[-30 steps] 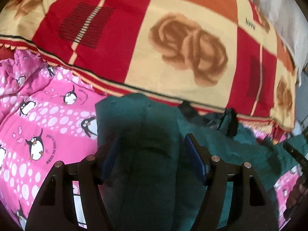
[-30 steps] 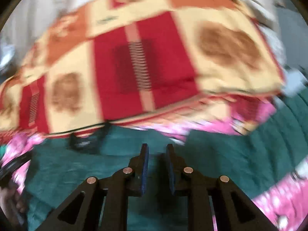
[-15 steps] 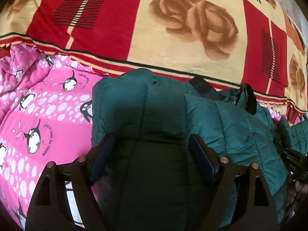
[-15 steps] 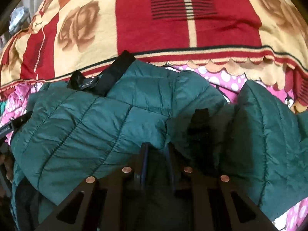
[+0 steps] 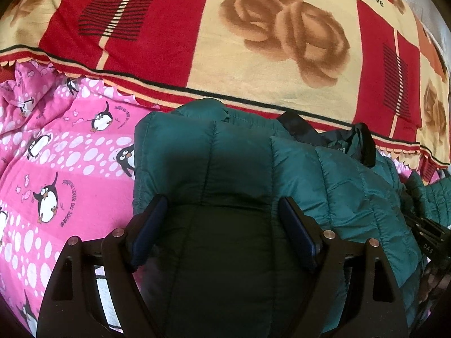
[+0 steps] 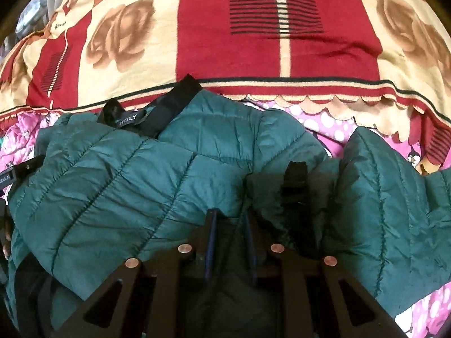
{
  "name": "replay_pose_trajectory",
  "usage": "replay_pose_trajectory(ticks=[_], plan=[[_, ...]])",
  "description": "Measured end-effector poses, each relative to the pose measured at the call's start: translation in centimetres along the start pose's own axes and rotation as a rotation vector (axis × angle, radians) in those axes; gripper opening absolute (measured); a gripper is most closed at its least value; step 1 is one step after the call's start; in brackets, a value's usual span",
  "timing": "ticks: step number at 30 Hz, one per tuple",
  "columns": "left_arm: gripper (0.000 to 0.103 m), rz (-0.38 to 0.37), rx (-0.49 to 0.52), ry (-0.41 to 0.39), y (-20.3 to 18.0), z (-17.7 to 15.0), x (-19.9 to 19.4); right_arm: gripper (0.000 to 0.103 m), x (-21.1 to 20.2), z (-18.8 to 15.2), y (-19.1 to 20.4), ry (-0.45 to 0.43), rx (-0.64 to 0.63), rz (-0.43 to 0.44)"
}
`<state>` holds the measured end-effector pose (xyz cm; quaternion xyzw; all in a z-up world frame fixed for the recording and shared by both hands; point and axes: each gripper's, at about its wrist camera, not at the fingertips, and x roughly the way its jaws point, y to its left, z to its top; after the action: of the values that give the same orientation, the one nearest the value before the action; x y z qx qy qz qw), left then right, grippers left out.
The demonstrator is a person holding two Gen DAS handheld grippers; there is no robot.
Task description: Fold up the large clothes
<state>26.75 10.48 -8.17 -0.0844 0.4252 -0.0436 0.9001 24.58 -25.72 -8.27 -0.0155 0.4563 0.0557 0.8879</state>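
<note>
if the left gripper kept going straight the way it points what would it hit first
Most likely the green puffer jacket: the left gripper has open jaws either side of its folded part, almost on it.

Your left gripper (image 5: 221, 214) has just spread wide, pointing steeply down; your right gripper (image 6: 229, 222) is pinched nearly closed.

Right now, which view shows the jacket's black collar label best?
The right wrist view: the collar label lies unobstructed on the green jacket, lettering partly readable. The left wrist view shows only a dark strip of collar, with no lettering.

Puffy jacket (image 5: 239, 169) blocks centre; pink sheet (image 5: 70, 169) leftward open.
</note>
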Motion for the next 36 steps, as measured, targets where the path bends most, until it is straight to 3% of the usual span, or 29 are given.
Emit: replay_pose_trajectory(ticks=[4, 8, 9, 11, 13, 16, 20, 25, 30, 36], plan=[[0.083, -0.016, -0.007, -0.022, -0.1, 0.4, -1.8, 0.018, -1.1, 0.3, 0.5, -0.019, -0.021, -0.03], [0.083, -0.083, -0.016, -0.083, -0.9, 0.7, -5.8, 0.02, -4.6, 0.5, -0.1, -0.129, -0.006, -0.035], [0.083, -0.094, -0.011, -0.089, -1.2, 0.5, -6.7, 0.023, -5.8, 0.3, -0.6, -0.162, 0.017, -0.038], [0.083, -0.127, 0.01, -0.078, -2.1, -0.3, -7.9, 0.046, -7.7, -0.5, -2.1, -0.191, 0.09, -0.043], [0.083, -0.138, 0.028, -0.054, -3.1, -1.2, -8.6, 0.057, -9.7, -1.8, -4.3, -0.203, 0.174, -0.072], [0.083, -0.16, 0.055, -0.033, -4.4, -3.0, -10.4, 0.057, -13.2, -3.1, -8.0, -0.258, 0.211, -0.141], [0.083, -0.166, 0.081, -0.034, -5.9, -4.9, -12.5, 0.058, -20.1, -4.9, -16.2, -0.36, 0.338, -0.206], [0.083, -0.136, 0.128, -0.039, -6.9, -5.4, -13.5, 0.057, -25.0, -6.0, -25.4, -0.354, 0.379, -0.32], [0.083, -0.064, 0.128, -0.022, -6.1, -4.9, -12.3, 0.058, -25.1, -6.7, -32.9, -0.337, 0.499, -0.215], [0.083, -0.034, 0.1, -0.022, -5.2, -4.7, -11.9, 0.058, -22.6, -6.1, -34.5, -0.307, 0.546, -0.157]])
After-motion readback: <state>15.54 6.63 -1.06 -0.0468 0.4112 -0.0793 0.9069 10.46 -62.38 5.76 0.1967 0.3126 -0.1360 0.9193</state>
